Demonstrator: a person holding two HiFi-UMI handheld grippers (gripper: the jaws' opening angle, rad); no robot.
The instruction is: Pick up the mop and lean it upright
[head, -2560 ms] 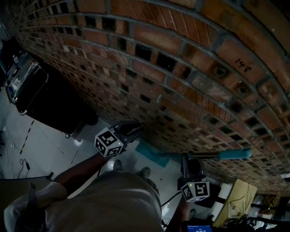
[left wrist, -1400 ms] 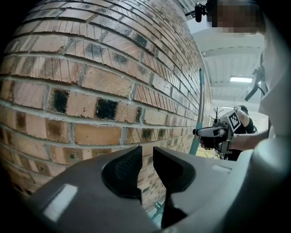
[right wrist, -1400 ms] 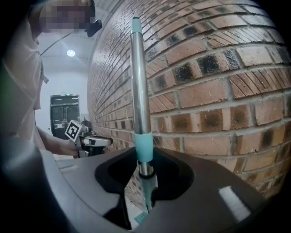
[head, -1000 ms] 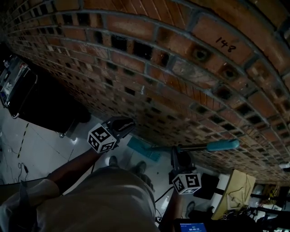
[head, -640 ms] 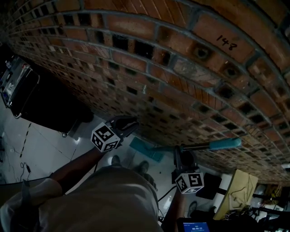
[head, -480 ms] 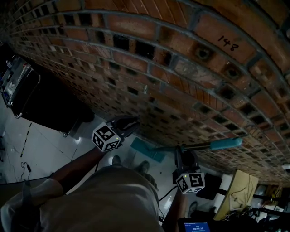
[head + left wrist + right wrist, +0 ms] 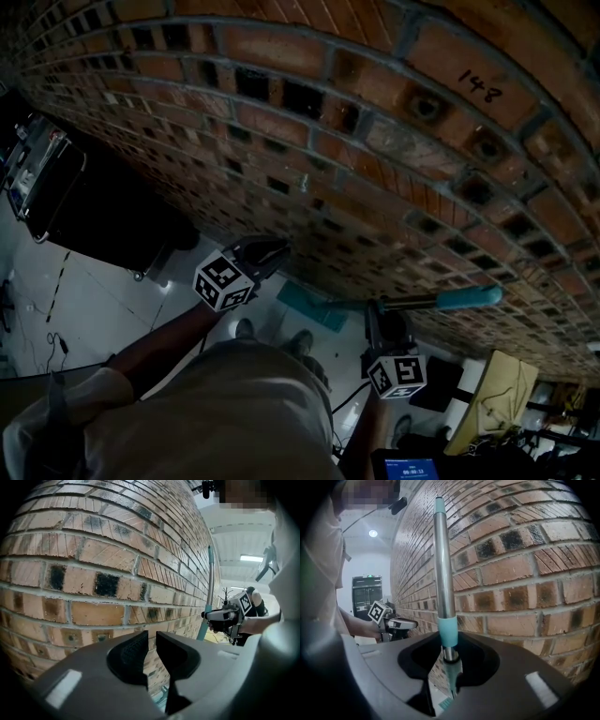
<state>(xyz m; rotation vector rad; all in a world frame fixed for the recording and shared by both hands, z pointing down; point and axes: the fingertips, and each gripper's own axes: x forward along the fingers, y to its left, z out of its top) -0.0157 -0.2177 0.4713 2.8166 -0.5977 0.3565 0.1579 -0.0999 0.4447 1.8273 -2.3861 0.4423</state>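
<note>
The silver metal mop with teal sleeves (image 7: 442,573) is pinched by the right gripper (image 7: 449,662) just below a sleeve, and is held upright beside the red brick wall (image 7: 525,588). The left gripper (image 7: 152,644) is seen narrowly parted and empty, well apart from the mop.

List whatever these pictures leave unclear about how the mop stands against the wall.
The mop head: small and dark in the head view. In the right gripper view the body of the right gripper hides all but a sliver, so whether it lies flat is unclear.
Top of the mop handle against the brick wall: the right gripper view overlaps them, so touching or apart cannot be told.
</note>
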